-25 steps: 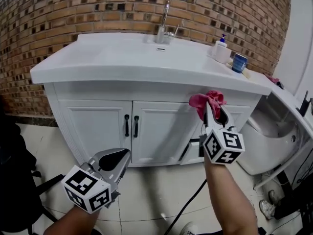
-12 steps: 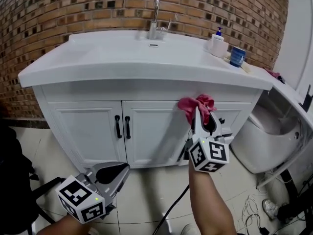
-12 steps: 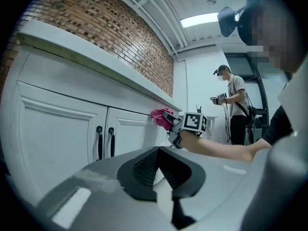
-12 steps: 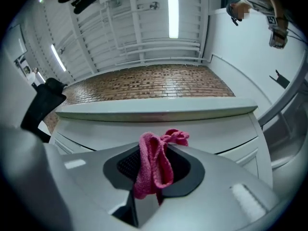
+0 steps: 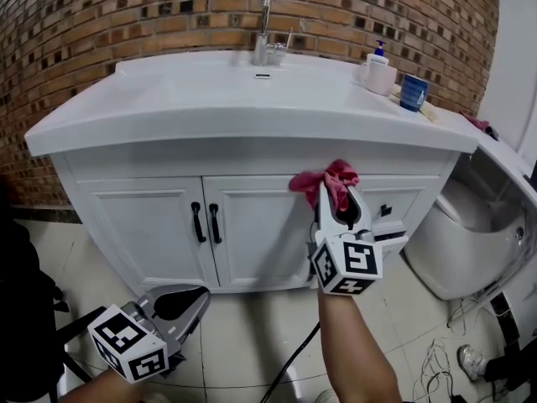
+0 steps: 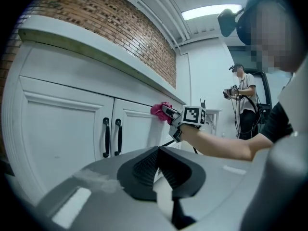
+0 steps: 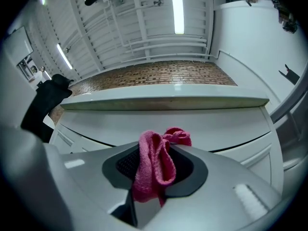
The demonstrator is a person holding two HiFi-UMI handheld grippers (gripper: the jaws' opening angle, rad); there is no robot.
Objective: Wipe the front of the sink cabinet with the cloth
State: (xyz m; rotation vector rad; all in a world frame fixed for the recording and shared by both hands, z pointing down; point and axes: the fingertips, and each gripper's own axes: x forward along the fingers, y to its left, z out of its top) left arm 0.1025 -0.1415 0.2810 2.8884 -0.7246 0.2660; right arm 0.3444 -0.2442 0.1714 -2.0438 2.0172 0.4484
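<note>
Here, right gripper [image 5: 338, 198] clamps the pink cloth [image 5: 312, 181] against the sink cabinet [image 5: 151, 225] — contact hidden; left gripper [image 5: 195, 296] closed, empty.

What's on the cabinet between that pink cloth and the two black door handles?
Nothing: only bare white door panel separates the cloth from the handles. The head view shows this stretch best.

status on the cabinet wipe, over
Right gripper shut on pink cloth, cloth against upper cabinet front. Left gripper shut, empty, held low. Nothing blocking the doors.
</note>
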